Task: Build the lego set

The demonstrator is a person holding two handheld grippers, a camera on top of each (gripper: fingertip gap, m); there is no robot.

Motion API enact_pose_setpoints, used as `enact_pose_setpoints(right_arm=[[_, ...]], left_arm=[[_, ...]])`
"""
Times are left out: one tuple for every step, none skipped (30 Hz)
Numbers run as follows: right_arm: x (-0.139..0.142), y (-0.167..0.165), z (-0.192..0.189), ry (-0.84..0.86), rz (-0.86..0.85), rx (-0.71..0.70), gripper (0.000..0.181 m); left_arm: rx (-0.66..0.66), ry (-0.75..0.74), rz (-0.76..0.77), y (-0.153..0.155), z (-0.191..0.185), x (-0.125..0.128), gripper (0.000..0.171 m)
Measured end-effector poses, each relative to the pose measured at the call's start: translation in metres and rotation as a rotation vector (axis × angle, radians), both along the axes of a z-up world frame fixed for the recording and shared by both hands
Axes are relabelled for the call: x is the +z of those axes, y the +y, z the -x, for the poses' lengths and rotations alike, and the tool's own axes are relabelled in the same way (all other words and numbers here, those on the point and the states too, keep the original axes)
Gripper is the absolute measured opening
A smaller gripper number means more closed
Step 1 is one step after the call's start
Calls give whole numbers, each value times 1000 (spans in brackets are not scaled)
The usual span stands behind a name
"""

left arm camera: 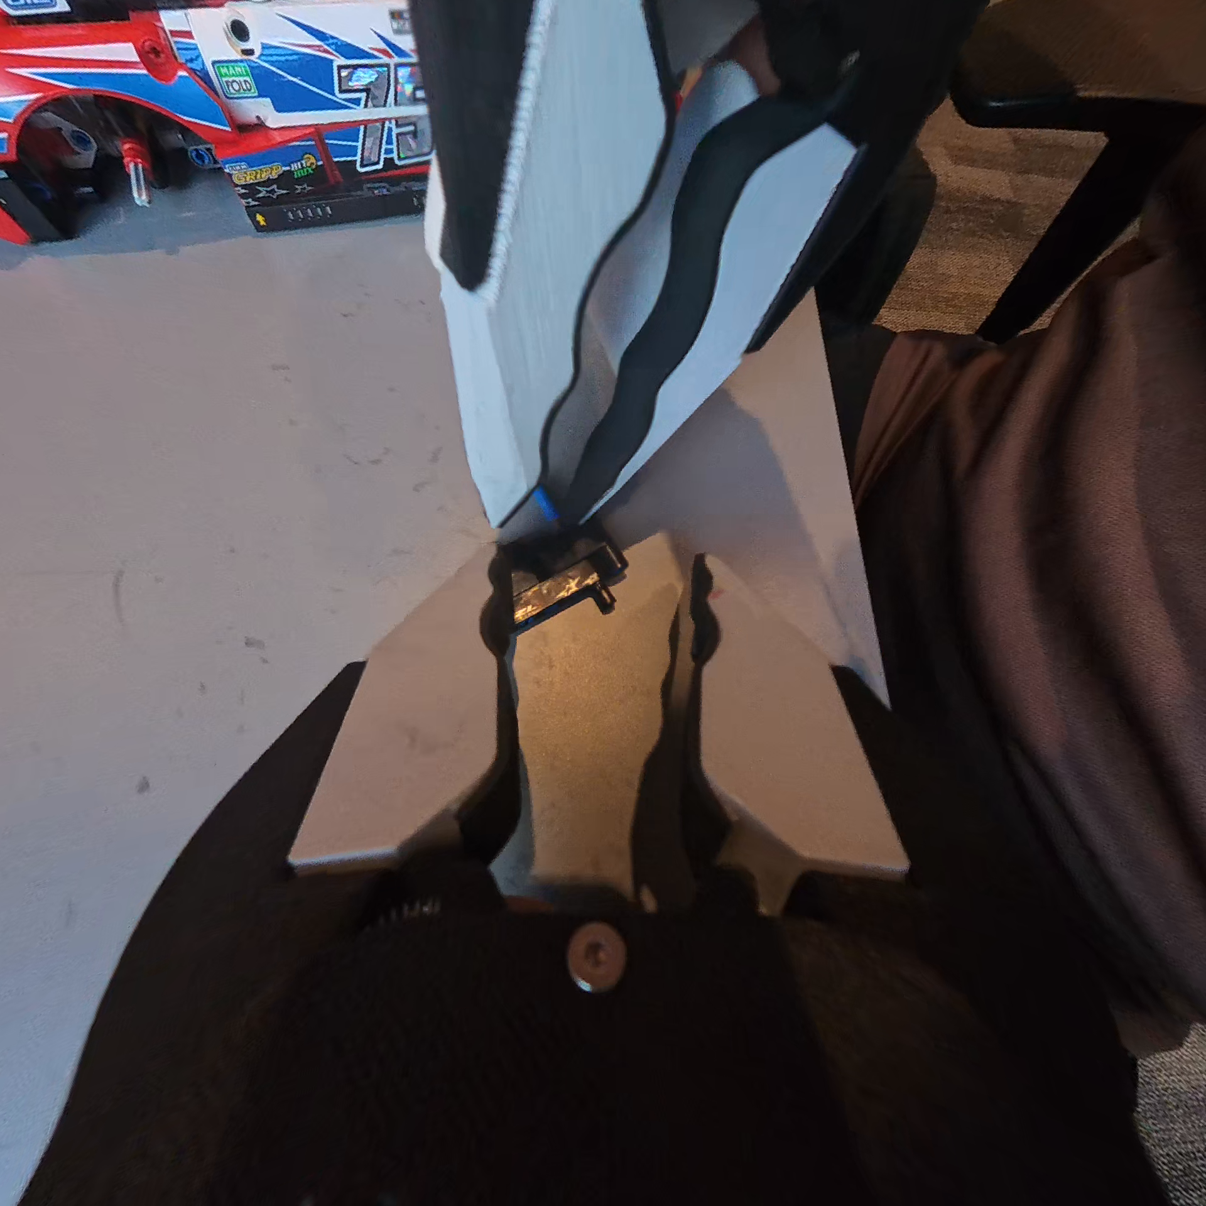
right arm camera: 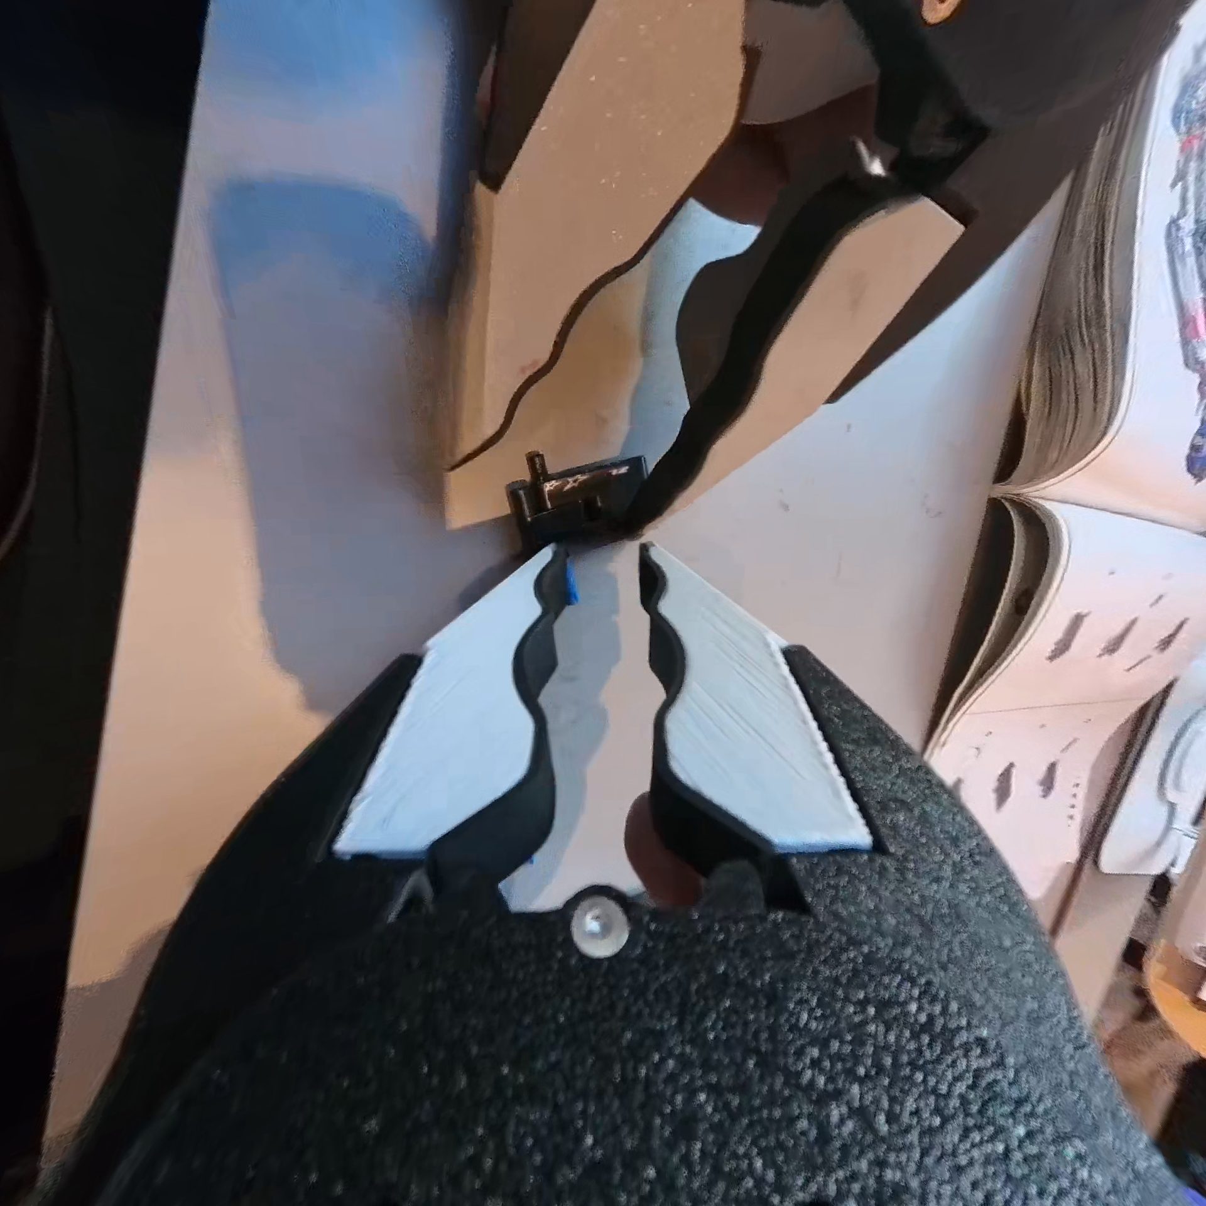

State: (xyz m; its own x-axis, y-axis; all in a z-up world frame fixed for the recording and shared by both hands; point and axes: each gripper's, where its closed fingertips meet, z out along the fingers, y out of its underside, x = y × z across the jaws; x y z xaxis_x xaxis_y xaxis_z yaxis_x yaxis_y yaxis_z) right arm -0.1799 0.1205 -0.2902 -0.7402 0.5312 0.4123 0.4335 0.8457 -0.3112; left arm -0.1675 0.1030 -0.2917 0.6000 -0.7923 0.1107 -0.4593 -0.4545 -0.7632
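Noting the part-built race car (left arm camera: pixel 215 111) at the table's (left arm camera: pixel 196 522) far left, well clear. My left gripper (left arm camera: pixel 590 587) fingers sit narrowly apart, touching the small black lego piece (left arm camera: pixel 561 584). Right gripper (right arm camera: pixel 597 555) fingers, narrow, carry a blue pin (right arm camera: pixel 572 583) against that piece.

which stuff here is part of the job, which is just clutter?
In the job: black lego piece between both tools; blue peg at right gripper; left gripper; race car model.
Lying about: open booklet; grey table.
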Motion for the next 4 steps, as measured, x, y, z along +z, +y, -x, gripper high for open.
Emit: enact_pose_setpoints(right_arm=[[1, -1, 0, -11, 20, -4, 26], [2, -2, -1, -23, 40, -6, 31], [2, -3, -3, -46, 63, -7, 46], [0, -4, -5, -74, 84, -18, 52]], left_arm=[[0, 0, 0, 0, 0, 0, 53], [1, 1, -1, 0, 0, 0, 53], [2, 3, -3, 0, 0, 0, 52], [2, 4, -4, 0, 0, 0, 53]])
